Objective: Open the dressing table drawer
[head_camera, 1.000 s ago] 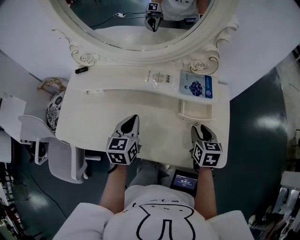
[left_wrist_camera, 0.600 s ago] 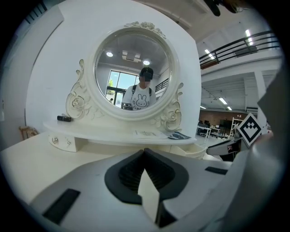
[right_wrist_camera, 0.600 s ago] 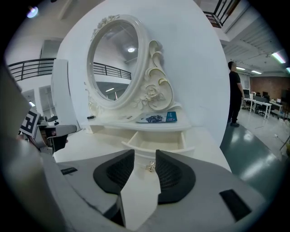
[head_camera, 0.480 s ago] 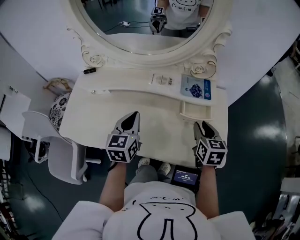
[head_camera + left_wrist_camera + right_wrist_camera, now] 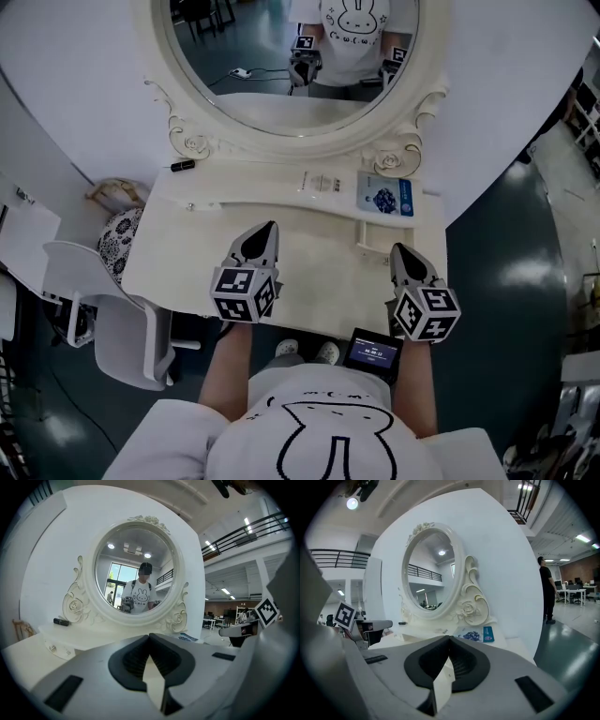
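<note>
Front: counter (image 5: 328,272) lies bare, a wide open lane | Rear: mirror frame (image 5: 281,139) walls it off | Back right: blue packet (image 5: 384,199), white packet (image 5: 322,183) lie flat | Back left: small black item (image 5: 183,166) | Left flank: chair (image 5: 122,328) crowds the counter's edge

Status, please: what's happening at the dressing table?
Left gripper, right gripper: jaws shut, empty; right's just closed. Small drawer looks pulled out. Nothing in the way.

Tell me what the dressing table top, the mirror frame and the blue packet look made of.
The dressing table top: likely painted wood or board, cream, with a smooth satin sheen. The mirror frame: same cream finish, carved or moulded scrolls and rosettes; wood or resin, unclear. The blue packet: flat, glossy printed plastic or foil.
</note>
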The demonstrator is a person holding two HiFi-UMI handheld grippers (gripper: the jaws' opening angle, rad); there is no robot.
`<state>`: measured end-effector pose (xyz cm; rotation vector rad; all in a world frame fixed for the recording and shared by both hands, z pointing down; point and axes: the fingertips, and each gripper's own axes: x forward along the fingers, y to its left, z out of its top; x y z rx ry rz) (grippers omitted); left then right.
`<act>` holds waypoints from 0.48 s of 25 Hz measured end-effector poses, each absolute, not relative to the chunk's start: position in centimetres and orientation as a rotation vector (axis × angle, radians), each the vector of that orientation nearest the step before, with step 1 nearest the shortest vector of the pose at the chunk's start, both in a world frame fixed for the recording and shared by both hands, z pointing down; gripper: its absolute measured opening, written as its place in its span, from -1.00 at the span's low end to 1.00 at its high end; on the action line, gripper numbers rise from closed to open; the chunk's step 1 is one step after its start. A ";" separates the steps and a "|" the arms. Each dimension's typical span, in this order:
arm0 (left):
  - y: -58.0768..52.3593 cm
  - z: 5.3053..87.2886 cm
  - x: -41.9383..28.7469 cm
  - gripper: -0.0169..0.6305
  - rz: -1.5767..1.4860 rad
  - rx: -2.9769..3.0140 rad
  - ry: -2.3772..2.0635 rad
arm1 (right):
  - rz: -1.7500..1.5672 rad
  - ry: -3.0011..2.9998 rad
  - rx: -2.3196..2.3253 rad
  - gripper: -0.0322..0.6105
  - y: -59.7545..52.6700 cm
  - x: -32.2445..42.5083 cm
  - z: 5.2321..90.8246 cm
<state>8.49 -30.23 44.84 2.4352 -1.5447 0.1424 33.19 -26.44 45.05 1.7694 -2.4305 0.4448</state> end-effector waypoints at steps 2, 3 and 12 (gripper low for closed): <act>-31.0 44.1 8.5 -0.92 0.127 2.454 -1.538 | 0.398 -2.447 1.771 -0.84 -26.6 32.9 44.0; -31.3 43.7 8.6 -0.92 0.121 2.463 -1.534 | 0.372 -2.450 1.773 -0.84 -26.7 32.8 43.6; -34.2 40.2 8.8 -0.92 0.064 2.552 -1.516 | 0.256 -2.436 1.889 -0.85 -29.1 33.4 39.2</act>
